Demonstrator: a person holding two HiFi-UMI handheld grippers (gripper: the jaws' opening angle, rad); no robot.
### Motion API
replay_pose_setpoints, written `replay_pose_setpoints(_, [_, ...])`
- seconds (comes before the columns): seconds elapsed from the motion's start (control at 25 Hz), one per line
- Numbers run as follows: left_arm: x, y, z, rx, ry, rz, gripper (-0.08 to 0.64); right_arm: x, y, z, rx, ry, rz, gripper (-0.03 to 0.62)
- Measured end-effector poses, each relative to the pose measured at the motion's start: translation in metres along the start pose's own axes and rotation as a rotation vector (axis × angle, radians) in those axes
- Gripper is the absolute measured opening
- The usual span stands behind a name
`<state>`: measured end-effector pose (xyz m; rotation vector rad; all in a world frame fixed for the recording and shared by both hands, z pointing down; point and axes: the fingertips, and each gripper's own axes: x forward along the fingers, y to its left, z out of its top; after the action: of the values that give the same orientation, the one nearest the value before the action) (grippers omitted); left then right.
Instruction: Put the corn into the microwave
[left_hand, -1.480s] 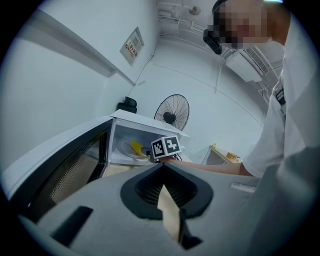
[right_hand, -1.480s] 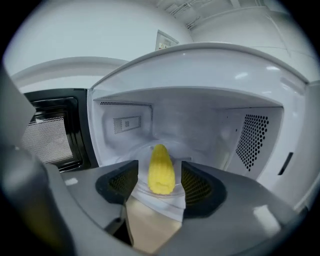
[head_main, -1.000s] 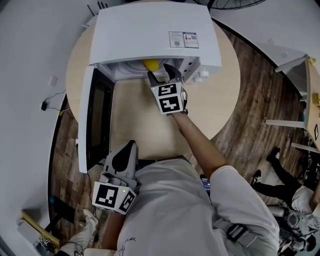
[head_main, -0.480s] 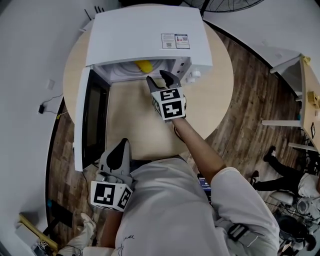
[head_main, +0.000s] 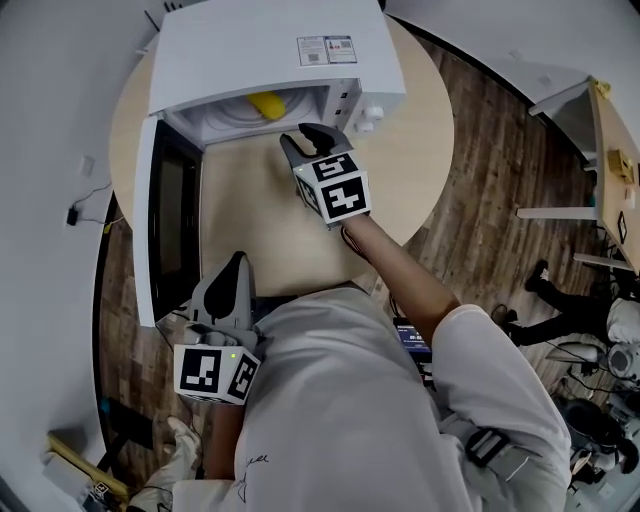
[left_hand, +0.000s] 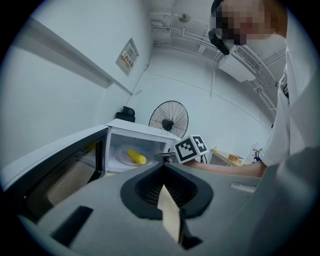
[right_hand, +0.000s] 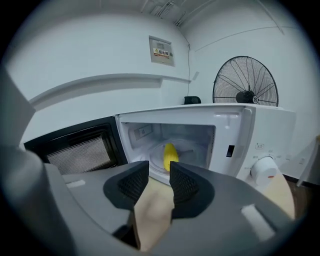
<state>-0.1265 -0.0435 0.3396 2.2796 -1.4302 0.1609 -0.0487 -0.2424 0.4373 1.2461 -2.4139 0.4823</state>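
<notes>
Right gripper (head_main: 305, 140): empty, jaws just been closing, clear of microwave (head_main: 260, 50) mouth.
Left gripper (head_main: 237, 264): closed, empty.
Corn (head_main: 265, 104): inside; door (head_main: 165, 220) wide open.

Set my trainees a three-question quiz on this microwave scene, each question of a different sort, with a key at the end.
1. Multiple choice: where is the corn relative to the microwave? A) underneath it; B) on the turntable inside it; C) on top of it.
2. True or false: the microwave's door is shut.
3. Short answer: what is between the right gripper's jaws?

Key
1. B.
2. False: the door stands open.
3. Nothing. The jaws have just been closing, and a narrow gap remains between them.
</notes>
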Motion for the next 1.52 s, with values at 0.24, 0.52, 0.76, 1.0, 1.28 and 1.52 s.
replay_pose_setpoints(0.24, [-0.003, 0.000, -0.001, -0.022, -0.016, -0.006, -0.009, -0.022, 0.004, 0.000, 0.037, 0.003, 0.035, 0.125])
replay_pose_setpoints(0.52, [-0.004, -0.001, -0.001, -0.034, -0.040, 0.003, -0.009, -0.050, 0.009, -0.006, 0.089, 0.011, 0.074, 0.109])
replay_pose_setpoints(0.76, [-0.001, -0.007, -0.002, -0.033, -0.044, 0.016, -0.009, -0.079, 0.011, -0.012, 0.126, 0.008, 0.092, 0.046])
replay_pose_setpoints(1.0, [-0.004, 0.003, -0.003, -0.048, -0.051, 0.053, -0.009, -0.103, 0.017, -0.012, 0.151, -0.014, 0.113, 0.025])
replay_pose_setpoints(1.28, [-0.008, 0.012, -0.003, -0.049, -0.053, 0.090, -0.009, -0.124, 0.024, -0.012, 0.131, -0.016, 0.121, 0.013])
replay_pose_setpoints(1.52, [-0.008, 0.017, -0.004, -0.053, -0.052, 0.112, -0.009, -0.139, 0.031, -0.015, 0.081, -0.007, 0.123, 0.012])
